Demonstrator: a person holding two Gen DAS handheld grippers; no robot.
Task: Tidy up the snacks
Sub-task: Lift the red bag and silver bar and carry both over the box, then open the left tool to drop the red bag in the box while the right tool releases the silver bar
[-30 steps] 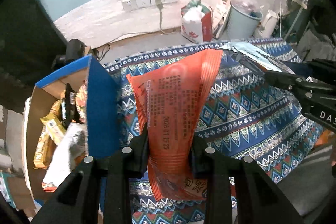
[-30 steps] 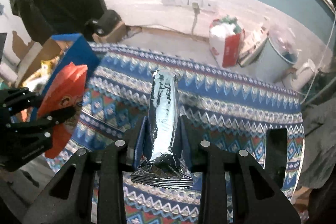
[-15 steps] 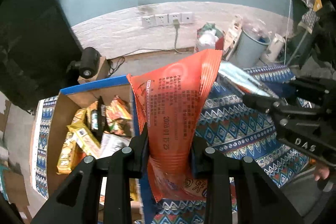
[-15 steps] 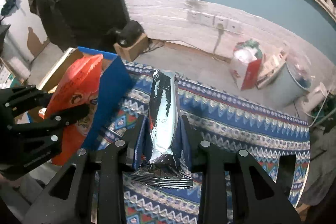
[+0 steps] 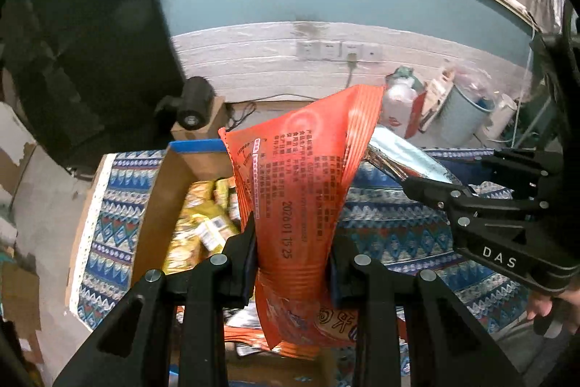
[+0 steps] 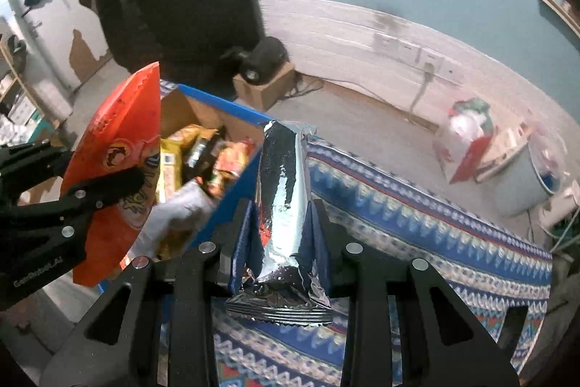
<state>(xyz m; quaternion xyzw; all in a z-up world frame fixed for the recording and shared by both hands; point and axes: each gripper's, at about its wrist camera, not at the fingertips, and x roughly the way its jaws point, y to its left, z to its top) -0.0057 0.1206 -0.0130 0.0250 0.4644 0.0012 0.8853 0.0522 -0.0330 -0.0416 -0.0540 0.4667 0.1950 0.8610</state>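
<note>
While left gripper (image 5: 291, 252) pinches orange packet (image 5: 308, 191); right gripper (image 6: 281, 234) pinches silver packet (image 6: 282, 191); box (image 6: 232, 194) beside

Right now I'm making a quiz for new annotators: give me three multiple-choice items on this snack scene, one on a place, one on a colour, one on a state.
1. Where does the cardboard box sit relative to the silver packet in the right wrist view?
A. to its left
B. to its right
C. under it

2. What colour is the packet in the left gripper?
A. green
B. orange-red
C. white

3. What state is the right gripper in?
A. open and empty
B. shut on the silver packet
C. shut on a bottle

Answers: 1 A, the box with snacks lies left of the packet. 2 B, its printed back is orange-red. 3 B, both fingers press the foil packet's sides.
</note>
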